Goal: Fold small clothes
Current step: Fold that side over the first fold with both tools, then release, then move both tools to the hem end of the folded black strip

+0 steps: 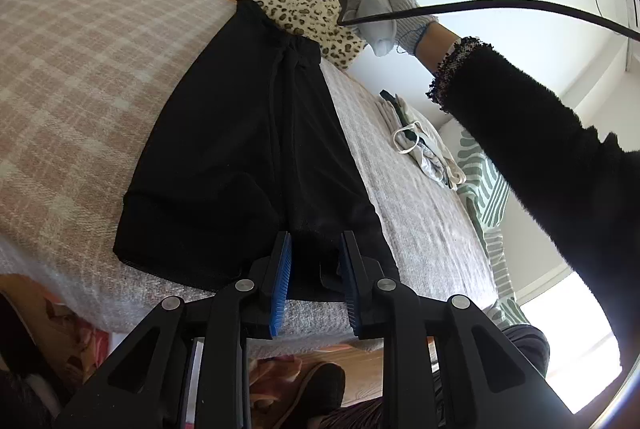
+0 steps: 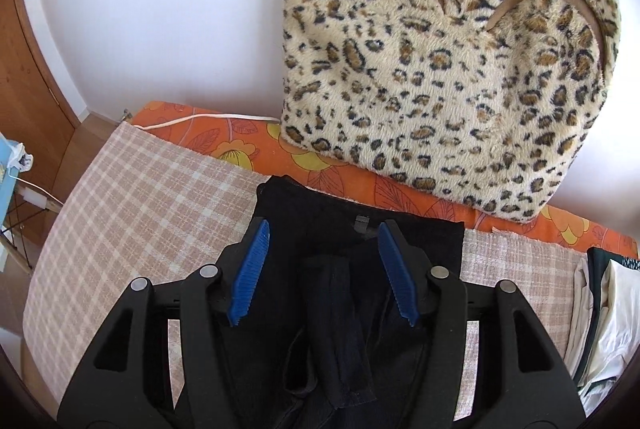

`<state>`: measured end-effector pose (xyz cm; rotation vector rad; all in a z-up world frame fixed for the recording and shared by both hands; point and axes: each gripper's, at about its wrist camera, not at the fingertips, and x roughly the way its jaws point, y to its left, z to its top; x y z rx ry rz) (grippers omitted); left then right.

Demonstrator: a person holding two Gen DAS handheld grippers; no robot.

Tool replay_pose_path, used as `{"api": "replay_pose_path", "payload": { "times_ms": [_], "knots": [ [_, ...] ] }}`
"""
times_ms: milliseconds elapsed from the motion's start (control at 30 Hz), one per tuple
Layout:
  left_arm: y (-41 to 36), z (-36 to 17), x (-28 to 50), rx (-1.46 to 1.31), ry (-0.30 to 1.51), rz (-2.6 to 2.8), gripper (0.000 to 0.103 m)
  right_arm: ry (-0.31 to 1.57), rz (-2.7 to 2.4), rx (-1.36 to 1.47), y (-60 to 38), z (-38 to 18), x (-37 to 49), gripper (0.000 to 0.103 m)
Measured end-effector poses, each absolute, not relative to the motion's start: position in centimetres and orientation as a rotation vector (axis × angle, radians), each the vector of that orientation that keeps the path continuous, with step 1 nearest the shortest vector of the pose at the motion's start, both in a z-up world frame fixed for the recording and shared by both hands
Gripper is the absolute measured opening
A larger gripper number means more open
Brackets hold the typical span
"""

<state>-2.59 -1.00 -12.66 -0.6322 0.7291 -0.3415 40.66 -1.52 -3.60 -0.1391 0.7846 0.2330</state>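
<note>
**Black shorts spread on the bed**

Bedding in pink check carries the black shorts (image 1: 248, 149), laid flat below a leopard cushion (image 2: 448, 69). Both the left tool (image 1: 314, 269) and right tool (image 2: 322, 269) are held apart, empty. Soft, light, limp cloth is judged; hem corners should be pinched. No writing can be read.

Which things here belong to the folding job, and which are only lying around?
Belong to the job:
- black shorts, spread on the bed
- left claw, open at the hem
- right claw, open above the waistband

Lying about:
- leopard cushion
- plaid blanket
- pile of light clothes
- striped green cloth
</note>
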Motion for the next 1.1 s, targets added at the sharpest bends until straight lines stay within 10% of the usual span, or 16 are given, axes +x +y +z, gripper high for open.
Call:
{"api": "replay_pose_path", "payload": {
  "times_ms": [367, 1100],
  "knots": [
    [2.7, -9.6, -4.0, -0.491, 0.696, -0.327, 0.022, 0.694, 0.233, -0.078, -12.5, 0.7, 24.4, 0.060],
    [7.4, -13.3, 1.5, -0.489, 1.006, -0.456, 0.034, 1.097, 0.388, 0.093, -15.9, -18.8, 2.4, 0.048]
  ]
}}
